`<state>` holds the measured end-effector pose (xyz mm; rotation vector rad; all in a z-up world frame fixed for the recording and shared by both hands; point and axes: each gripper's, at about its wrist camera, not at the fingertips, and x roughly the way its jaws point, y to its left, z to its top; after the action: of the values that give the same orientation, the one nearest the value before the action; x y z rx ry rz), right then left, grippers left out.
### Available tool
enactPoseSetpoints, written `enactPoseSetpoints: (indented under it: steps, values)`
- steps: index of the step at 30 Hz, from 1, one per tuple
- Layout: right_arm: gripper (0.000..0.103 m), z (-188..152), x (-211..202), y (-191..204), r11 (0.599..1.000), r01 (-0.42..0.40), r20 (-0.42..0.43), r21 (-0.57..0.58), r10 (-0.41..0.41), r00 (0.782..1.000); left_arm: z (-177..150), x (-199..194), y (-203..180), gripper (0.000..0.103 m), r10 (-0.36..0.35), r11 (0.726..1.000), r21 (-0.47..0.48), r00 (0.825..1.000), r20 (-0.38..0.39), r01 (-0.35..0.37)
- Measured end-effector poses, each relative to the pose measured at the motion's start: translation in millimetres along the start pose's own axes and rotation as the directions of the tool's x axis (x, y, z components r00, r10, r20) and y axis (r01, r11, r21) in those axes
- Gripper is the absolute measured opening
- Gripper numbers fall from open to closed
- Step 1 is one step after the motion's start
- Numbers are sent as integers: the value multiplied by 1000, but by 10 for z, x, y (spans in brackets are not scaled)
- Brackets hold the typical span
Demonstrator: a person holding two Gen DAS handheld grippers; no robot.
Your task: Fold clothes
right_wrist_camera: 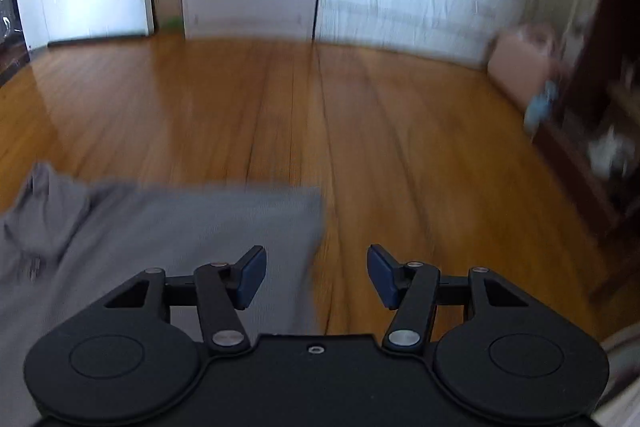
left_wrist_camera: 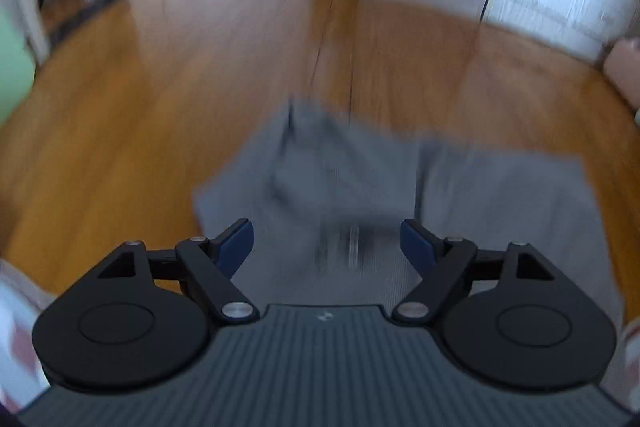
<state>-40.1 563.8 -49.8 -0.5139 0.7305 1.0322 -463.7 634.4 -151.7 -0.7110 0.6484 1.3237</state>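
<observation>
Both the left gripper (left_wrist_camera: 326, 243) and right gripper (right_wrist_camera: 317, 275) gape empty over the grey garment (left_wrist_camera: 500, 195) on the wooden floor (right_wrist_camera: 360, 115); next, I think, they must pinch its near edge.

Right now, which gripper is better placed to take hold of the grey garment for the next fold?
Left, probably. The open left gripper looks straight down on the grey garment, with cloth showing between its fingers. The open right gripper hangs at the cloth's right edge, mostly over bare wooden floor. Both views are blurred.

A grey garment (left_wrist_camera: 460, 195) is lying spread on the wooden floor (left_wrist_camera: 160, 87), partly folded over itself, its upper part rumpled.
</observation>
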Motion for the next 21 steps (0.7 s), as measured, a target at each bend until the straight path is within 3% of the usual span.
enactPoseSetpoints:
  steps: [2,5,7,13,17,21]
  values:
    - [61,-493,1,-100,998,-32,-70,50,36,997,-452,54,67,80,-3,1000,-29,997,-74,1]
    - [61,-1168,-123,-251,992,-51,-155,118,69,986,-947,16,288,80,38,995,-81,978,-206,-56]
    - [61,-1513,-219,-360,986,-45,-182,160,75,980,-1111,-94,449,80,39,992,-112,976,-215,-65]
    - [61,-2206,-501,-643,923,-89,-197,375,173,965,-1230,-286,848,81,-10,964,-261,977,-212,-46]
    - [61,-2499,-502,-666,874,-138,-237,467,274,932,-1091,-182,949,81,-66,944,-329,973,-223,-11]
    - [65,-2636,-369,-567,824,-167,-253,541,349,902,-1154,-157,936,81,-110,949,-315,964,-242,29]
